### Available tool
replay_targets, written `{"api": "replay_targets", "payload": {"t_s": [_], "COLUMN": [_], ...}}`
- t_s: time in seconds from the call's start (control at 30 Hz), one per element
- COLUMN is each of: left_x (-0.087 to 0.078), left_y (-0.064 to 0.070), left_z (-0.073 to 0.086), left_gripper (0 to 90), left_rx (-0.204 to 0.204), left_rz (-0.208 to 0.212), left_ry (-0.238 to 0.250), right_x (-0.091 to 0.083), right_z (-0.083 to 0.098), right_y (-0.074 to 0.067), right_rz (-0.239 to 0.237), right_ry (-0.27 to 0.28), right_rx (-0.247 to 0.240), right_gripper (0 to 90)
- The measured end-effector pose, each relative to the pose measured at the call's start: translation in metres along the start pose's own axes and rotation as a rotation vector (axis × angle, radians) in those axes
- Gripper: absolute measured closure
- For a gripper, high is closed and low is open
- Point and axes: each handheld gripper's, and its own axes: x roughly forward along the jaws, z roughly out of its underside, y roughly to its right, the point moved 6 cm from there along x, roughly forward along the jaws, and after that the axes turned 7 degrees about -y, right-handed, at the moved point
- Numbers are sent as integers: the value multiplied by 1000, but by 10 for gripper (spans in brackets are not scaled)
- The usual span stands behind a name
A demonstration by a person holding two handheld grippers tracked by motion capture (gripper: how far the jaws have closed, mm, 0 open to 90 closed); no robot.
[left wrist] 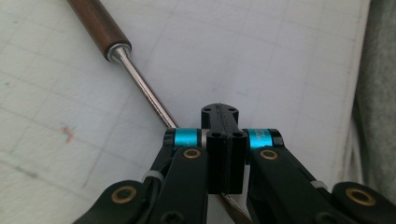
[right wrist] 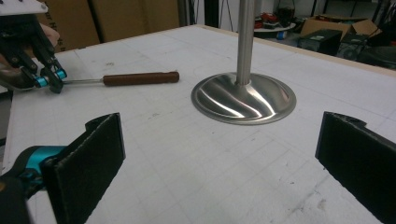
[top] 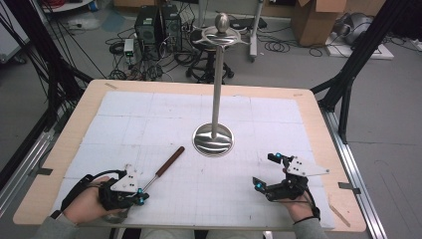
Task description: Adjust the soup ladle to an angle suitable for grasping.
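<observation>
The left gripper (top: 141,196) was closed on the thin metal shaft of a tool (top: 164,168) with a dark wooden handle. In the left gripper view, the two black jaws stood together, and the shiny shaft (left wrist: 142,86) passed between them and came out again below. The tool lay flat on the white gridded mat (top: 149,124) that covered the counter (top: 318,124). Its handle pointed away from the person, toward the metal stand (top: 213,138). The handle end was near the round base of the stand but did not touch it.

The right gripper (top: 265,173) was open. In the right gripper view, its two jaws stood wide apart with only the bare mat between them. This gripper was low over the near right part of the mat, well apart from the tool.

The stand was upright in the middle of the mat, with a tall thin pole, a dish and a ball at the top.
</observation>
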Motion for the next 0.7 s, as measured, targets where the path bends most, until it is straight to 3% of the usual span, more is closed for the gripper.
{"api": "replay_targets", "payload": {"t_s": [0.13, 0.37, 0.47, 0.57, 0.7], "left_x": [-5, -11, -15, -17, -21], "left_y": [-10, -20, -26, -29, -34], "left_z": [11, 22, 30, 34, 42], "left_gripper": [897, 897, 897, 897, 897], "left_rx": [-47, -66, -97, -81, -89], "left_rz": [27, 18, 24, 19, 11], "left_ry": [21, 21, 39, 48, 60], "right_x": [0, 1, 1, 1, 1], "right_z": [0, 1, 1, 1, 1], "right_y": [-1, -1, -1, -1, 0], "right_rz": [-3, -3, -4, -3, -3], "right_ry": [-4, -7, -7, -7, -7], "right_rx": [5, 1, 2, 1, 1], "right_gripper": [3, 3, 3, 3, 3]}}
